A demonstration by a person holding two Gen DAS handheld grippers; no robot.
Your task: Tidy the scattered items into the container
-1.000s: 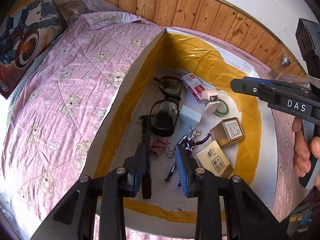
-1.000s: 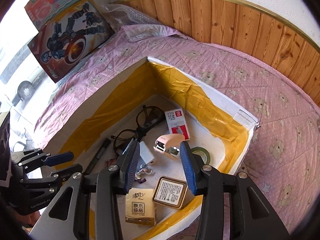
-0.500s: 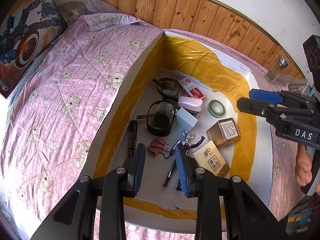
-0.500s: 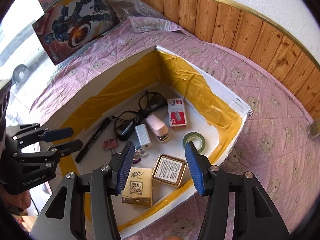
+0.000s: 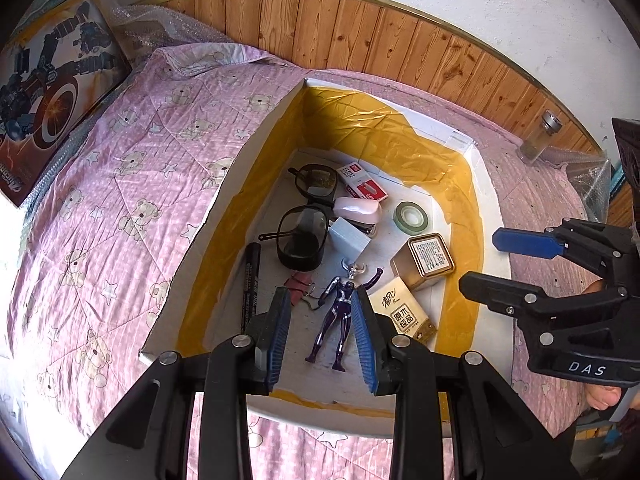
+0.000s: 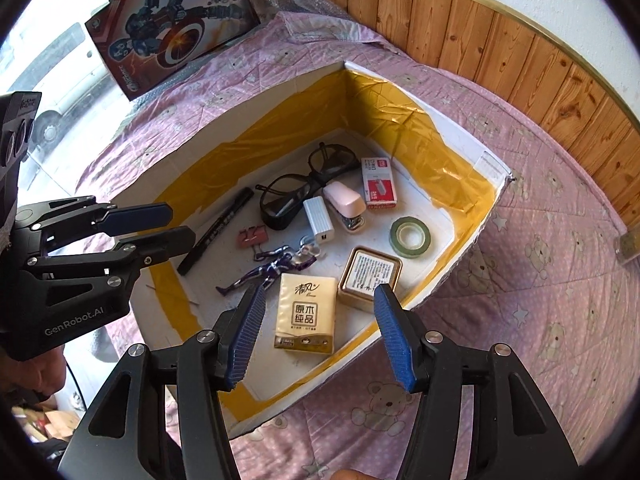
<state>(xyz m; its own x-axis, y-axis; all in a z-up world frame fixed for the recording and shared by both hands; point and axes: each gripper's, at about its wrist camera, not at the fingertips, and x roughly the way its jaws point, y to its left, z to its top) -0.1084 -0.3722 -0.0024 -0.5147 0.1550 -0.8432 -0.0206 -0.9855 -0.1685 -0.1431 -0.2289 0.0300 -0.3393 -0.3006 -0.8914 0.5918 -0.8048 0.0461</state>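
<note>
The white box lined with yellow tape sits on the bed. In it lie black glasses, a red staple box, a pink stapler, a white power bank, a green tape roll, a gold tin, a tissue pack, a purple figure, a pink binder clip and a black marker. My left gripper hovers open over the figure, empty. My right gripper hangs open above the tissue pack, empty.
A pink quilt with bears surrounds the box. A toy carton leans at the far left by bubble wrap. A wood-panelled wall runs behind. A small glass jar stands at the far right. A hand holds the right gripper.
Both grippers have drawn back and up from the box. The pink stapler dropped from under the right gripper and now lies beside the power bank. The right gripper's jaws stand wider.
</note>
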